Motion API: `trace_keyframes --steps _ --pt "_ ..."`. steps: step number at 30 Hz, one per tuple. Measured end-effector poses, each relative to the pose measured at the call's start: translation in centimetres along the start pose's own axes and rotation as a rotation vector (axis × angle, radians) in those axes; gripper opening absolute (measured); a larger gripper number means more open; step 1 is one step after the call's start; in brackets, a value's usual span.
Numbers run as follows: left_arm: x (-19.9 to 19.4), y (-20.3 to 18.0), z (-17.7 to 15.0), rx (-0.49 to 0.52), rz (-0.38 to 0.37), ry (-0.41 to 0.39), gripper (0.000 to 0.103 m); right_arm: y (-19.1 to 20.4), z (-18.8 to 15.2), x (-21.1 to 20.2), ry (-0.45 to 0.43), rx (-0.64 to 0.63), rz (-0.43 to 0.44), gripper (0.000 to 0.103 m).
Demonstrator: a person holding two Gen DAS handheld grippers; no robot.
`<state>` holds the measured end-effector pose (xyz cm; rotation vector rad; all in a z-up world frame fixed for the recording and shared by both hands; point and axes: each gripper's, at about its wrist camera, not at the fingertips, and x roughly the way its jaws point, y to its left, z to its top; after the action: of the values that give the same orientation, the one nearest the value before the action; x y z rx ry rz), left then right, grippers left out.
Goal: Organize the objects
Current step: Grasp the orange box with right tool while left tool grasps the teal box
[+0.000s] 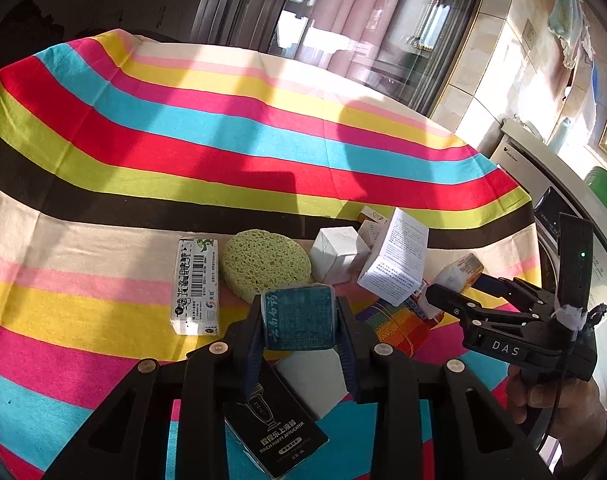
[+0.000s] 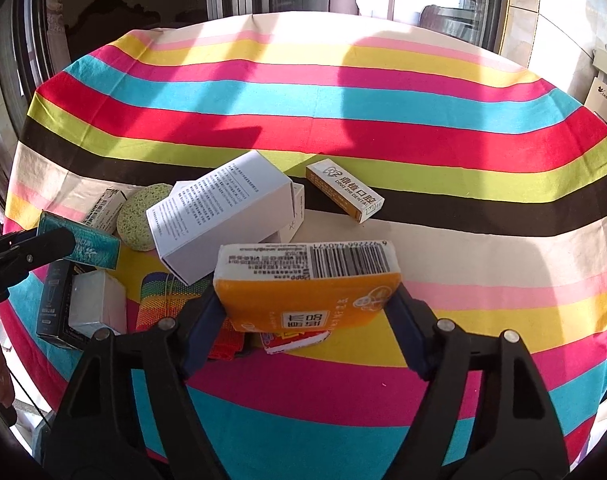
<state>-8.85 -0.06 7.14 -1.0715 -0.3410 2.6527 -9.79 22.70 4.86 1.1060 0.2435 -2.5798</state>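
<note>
From the left wrist camera, my left gripper (image 1: 299,322) is clamping a small teal box (image 1: 297,316) between its pads, holding it just above the striped tablecloth (image 1: 183,128). Beyond it a green sponge (image 1: 265,264) is lying flat, with a long white box with a barcode (image 1: 195,286) just to its left. To the right of the sponge a small white cube box (image 1: 337,254) is sitting, and a larger white printed box (image 1: 397,260) is leaning tilted against it. Under my fingers a black box (image 1: 275,424) is lying on the cloth. At the right my right gripper (image 1: 455,280) is reaching in, with my hand (image 1: 559,404) on its handle.

From the right wrist camera, my right gripper (image 2: 307,304) is squeezing an orange box with a barcode (image 2: 309,284), both pads pressing its sides. The tilted white printed box (image 2: 223,220) is lying beyond it, the sponge (image 2: 141,216) to the left. A narrow orange-and-white box (image 2: 345,190) is lying apart, across the dark stripe. At the left edge my left gripper (image 2: 69,246) is holding the teal box (image 2: 91,246), above the black box (image 2: 55,304).
</note>
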Motion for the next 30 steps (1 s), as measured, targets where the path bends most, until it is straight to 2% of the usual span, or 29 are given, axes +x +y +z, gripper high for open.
trace_keyframes --steps 17,24,30 --pt "-2.9 -2.9 -0.2 -0.019 -0.066 -0.060 0.034 -0.6 -1.8 -5.4 -0.073 0.051 -0.033 0.077" --pt "-4.4 -6.4 -1.3 0.009 -0.157 -0.064 0.034 -1.9 -3.6 -7.9 -0.062 0.096 -0.050 0.078" --pt "-4.4 -10.8 -3.2 0.045 -0.275 -0.017 0.034 -3.6 -5.7 -10.2 -0.044 0.142 -0.073 0.077"
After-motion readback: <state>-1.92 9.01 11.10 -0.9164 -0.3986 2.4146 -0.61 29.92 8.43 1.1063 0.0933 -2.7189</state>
